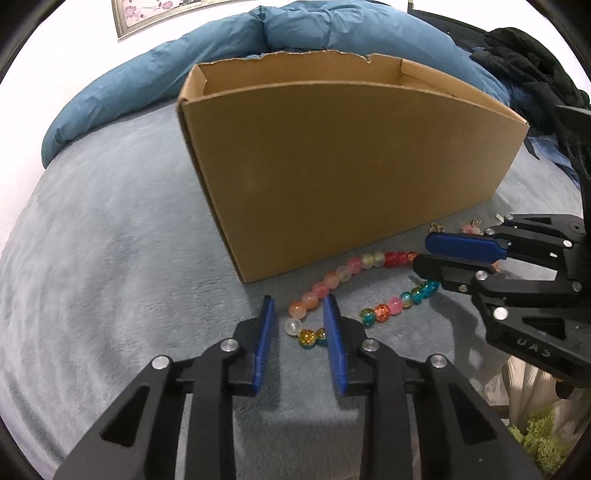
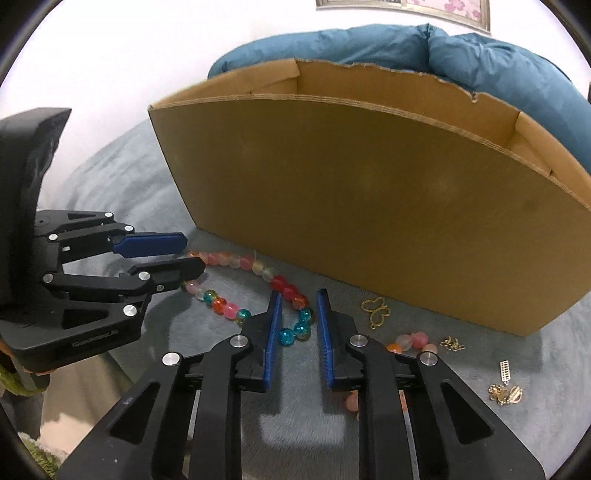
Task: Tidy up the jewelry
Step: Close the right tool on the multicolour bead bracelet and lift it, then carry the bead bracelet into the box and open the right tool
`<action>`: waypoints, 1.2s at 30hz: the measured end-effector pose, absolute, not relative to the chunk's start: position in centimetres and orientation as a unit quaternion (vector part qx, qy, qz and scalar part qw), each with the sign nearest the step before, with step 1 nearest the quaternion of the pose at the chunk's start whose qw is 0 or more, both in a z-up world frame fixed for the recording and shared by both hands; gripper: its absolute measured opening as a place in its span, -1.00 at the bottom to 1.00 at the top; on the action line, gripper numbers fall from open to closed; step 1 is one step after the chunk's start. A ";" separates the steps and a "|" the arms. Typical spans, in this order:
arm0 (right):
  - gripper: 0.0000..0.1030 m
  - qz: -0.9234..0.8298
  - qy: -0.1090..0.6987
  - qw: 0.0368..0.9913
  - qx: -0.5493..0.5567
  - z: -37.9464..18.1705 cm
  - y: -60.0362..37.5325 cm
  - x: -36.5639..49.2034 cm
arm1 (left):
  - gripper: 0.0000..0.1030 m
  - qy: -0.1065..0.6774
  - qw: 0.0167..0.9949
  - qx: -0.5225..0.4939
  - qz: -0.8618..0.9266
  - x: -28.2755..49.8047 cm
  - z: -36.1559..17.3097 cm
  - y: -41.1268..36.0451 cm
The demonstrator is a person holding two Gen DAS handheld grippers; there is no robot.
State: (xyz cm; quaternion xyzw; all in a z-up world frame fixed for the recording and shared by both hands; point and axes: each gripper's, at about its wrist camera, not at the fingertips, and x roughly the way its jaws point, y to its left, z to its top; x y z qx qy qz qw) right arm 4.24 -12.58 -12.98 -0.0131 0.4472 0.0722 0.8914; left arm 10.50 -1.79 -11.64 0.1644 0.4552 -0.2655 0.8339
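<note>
A necklace of coloured glass beads (image 1: 332, 280) lies in a loop on the grey blanket in front of an open cardboard box (image 1: 332, 166). My left gripper (image 1: 300, 306) is open, low over the loop's near-left end, with beads between its blue pads. It also shows in the right wrist view (image 2: 190, 253). My right gripper (image 2: 298, 301) is open over the loop's other end, where teal beads (image 2: 295, 330) lie between its fingers. In the left wrist view it (image 1: 421, 253) comes in from the right. Gold charms (image 2: 376, 314) and a pink bead bracelet (image 2: 410, 341) lie nearby.
The box (image 2: 369, 206) stands just behind the jewelry, its inside hidden. More gold pieces (image 2: 506, 393) lie at the right on the blanket (image 1: 110, 258). A blue duvet (image 1: 295, 29) and dark clothing (image 1: 535, 62) lie behind the box.
</note>
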 end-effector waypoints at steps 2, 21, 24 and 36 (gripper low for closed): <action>-0.71 0.072 0.456 0.887 -0.013 -13.4 -12.6 4.6 | -0.58 0.457 0.831 0.166 -0.268 10.7 -11.9 -2.1; -0.85 0.065 0.452 0.889 -0.040 -13.0 -11.2 5.8 | -0.83 0.444 0.840 0.164 -0.266 10.2 -11.2 -2.8; -0.86 0.064 0.445 0.892 -0.041 -12.4 -11.3 5.4 | -0.83 0.438 0.843 0.161 -0.267 9.6 -10.4 -2.4; -0.86 0.054 0.400 0.914 -0.037 -8.9 -10.7 1.6 | -0.83 0.397 0.864 0.145 -0.275 6.5 -5.5 -1.4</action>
